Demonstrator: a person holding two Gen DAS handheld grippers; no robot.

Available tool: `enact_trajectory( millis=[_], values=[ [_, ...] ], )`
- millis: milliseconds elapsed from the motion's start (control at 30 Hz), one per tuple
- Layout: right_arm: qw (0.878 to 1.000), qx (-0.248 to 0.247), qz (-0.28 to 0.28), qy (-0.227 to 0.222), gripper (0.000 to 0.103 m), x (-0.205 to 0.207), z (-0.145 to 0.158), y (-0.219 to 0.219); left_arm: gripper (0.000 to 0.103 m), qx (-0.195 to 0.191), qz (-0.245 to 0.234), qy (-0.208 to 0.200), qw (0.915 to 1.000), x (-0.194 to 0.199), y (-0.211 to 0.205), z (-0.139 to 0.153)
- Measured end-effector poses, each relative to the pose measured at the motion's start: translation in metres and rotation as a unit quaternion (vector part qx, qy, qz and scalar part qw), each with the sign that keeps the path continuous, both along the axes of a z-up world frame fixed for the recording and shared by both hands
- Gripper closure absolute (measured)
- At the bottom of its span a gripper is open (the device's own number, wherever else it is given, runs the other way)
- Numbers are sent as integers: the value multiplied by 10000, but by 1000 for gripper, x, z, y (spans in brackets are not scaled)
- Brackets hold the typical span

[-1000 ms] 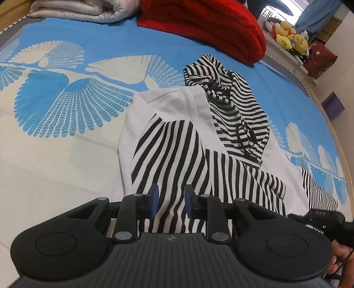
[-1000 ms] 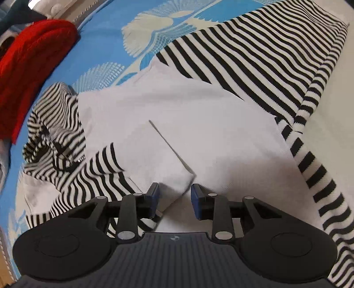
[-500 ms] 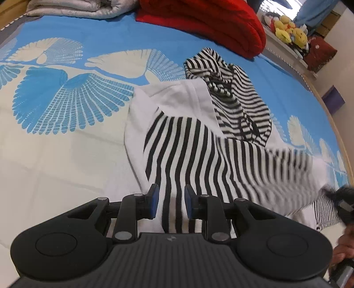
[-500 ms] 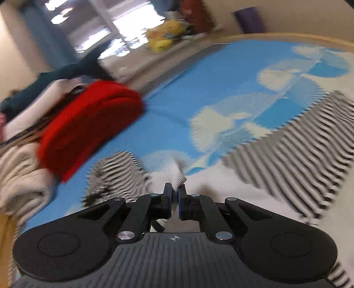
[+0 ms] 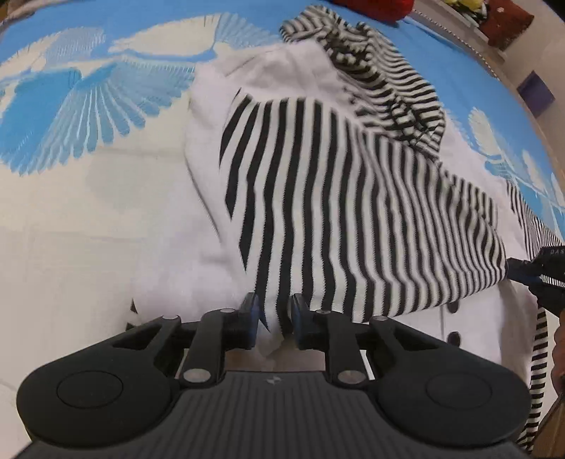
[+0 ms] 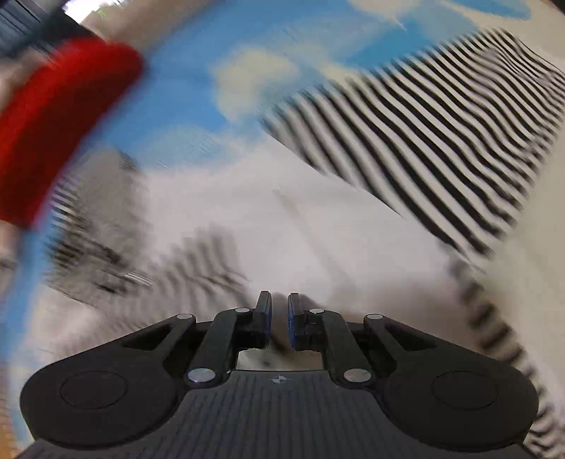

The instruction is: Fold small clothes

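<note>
A small black-and-white striped hooded top (image 5: 353,183) with white panels lies on the bed. My left gripper (image 5: 273,310) stands over its near hem with the jaws slightly apart and a fold of cloth between the fingers. My right gripper (image 6: 279,307) is nearly shut with cloth between its pads; it shows at the right edge of the left wrist view (image 5: 529,272), holding the corner of the striped flap (image 5: 487,261). The right wrist view is heavily blurred; the top (image 6: 353,219) fills it.
The bed sheet (image 5: 88,106) is blue with white fan patterns. A red quilt (image 6: 53,116) lies at the head of the bed. A purple box (image 5: 535,91) and soft toys (image 5: 494,17) stand beyond the bed's far right edge.
My right gripper shut on the top's corner and carried the striped flap across; its view is now blurred from fast motion. My left gripper came lower and closer to the hem.
</note>
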State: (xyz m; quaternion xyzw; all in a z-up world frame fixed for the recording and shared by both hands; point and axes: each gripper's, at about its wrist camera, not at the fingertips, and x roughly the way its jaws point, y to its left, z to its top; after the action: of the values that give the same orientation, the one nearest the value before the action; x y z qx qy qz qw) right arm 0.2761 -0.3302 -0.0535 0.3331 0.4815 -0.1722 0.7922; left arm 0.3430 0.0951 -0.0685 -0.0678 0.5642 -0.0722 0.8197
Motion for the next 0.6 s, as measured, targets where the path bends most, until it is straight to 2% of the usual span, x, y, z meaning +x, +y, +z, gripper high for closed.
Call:
enact_trajectory(
  millis=[100,133,167,200,267,333,433,600],
  values=[
    [9998,47,-27,-188,91,-2,7,-4,75,-194,-10,-251,9995,-1,-2,11],
    [9994,-57,89,-330,85,0,13,-1,75,-180,-12,-92,9998,0,-4,5],
    [9988,-148,184,-429,81,1,17,-1,76,-33,-5,146,9999,0,-6,-7],
    [9988,-186,220,-403,79,4,18,-3,76,105,-24,214,9997,0,-9,-14],
    [9995,-210,150,-169,79,4,17,-7,75,234,-105,88,9996,-1,-16,-8],
    [9998,-118,26,-137,79,0,19,-18,75,165,-148,-237,9995,-3,-21,7],
    [9990,-177,46,-413,78,-11,33,-29,69,134,-181,-471,9986,-4,-28,20],
    [9944,-554,108,-893,77,-18,56,-52,68,288,-233,-648,9972,-2,-42,26]
  ],
)
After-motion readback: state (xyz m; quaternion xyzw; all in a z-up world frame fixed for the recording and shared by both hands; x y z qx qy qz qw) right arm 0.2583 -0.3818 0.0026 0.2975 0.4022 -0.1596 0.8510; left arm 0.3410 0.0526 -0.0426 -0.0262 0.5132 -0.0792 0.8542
